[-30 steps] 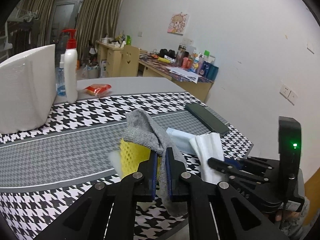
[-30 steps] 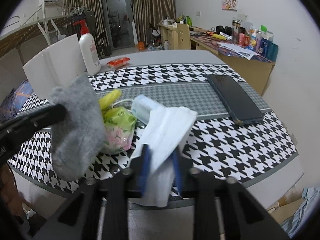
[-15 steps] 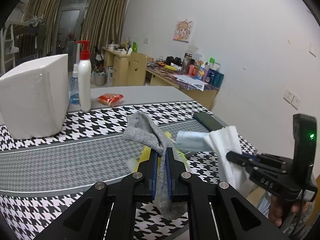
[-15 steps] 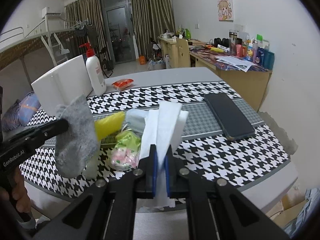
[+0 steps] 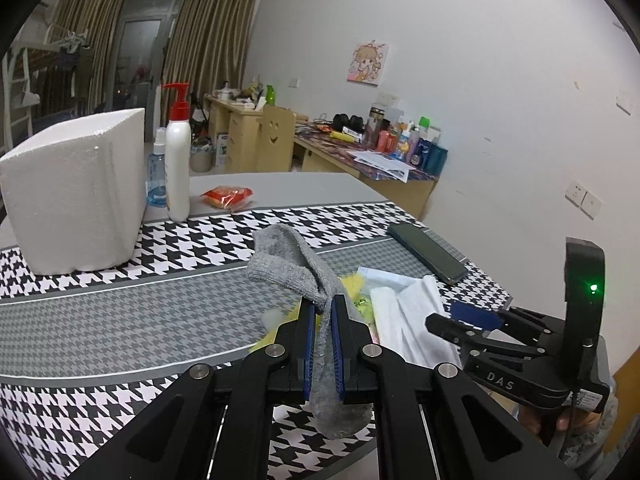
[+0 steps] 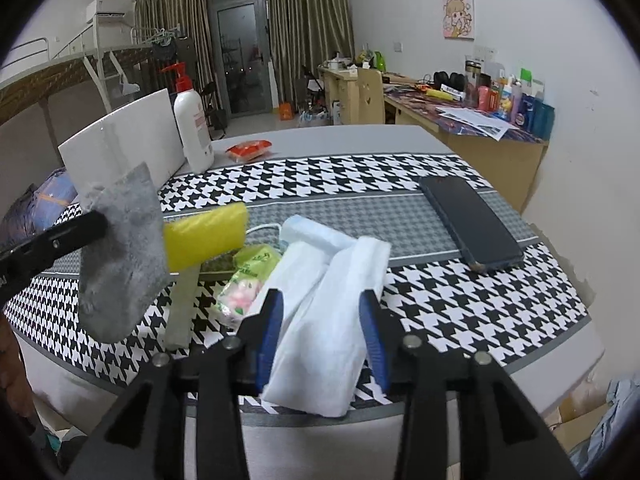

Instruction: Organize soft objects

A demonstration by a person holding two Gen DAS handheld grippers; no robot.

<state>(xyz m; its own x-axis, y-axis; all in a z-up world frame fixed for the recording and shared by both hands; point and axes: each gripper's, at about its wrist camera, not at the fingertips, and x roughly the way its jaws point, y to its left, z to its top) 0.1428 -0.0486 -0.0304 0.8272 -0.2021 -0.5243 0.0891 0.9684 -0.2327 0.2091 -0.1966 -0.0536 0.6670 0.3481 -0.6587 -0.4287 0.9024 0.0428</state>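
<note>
The left gripper (image 5: 321, 344) is clamped on a fuzzy grey sock (image 5: 296, 272), limp and folded over its tips. At three o'clock, the right gripper (image 6: 322, 332) stands spread around a creased white cloth (image 6: 324, 320) on the houndstooth table (image 6: 460, 312).

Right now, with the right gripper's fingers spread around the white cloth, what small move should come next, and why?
Probably draw the right gripper back, clear of the folded white cloth. Its jaws stand wide apart and the cloth seems to rest on the table edge, released. The left gripper holds the grey sock pinched above the yellow sponge, so that likely goes down next.
</note>
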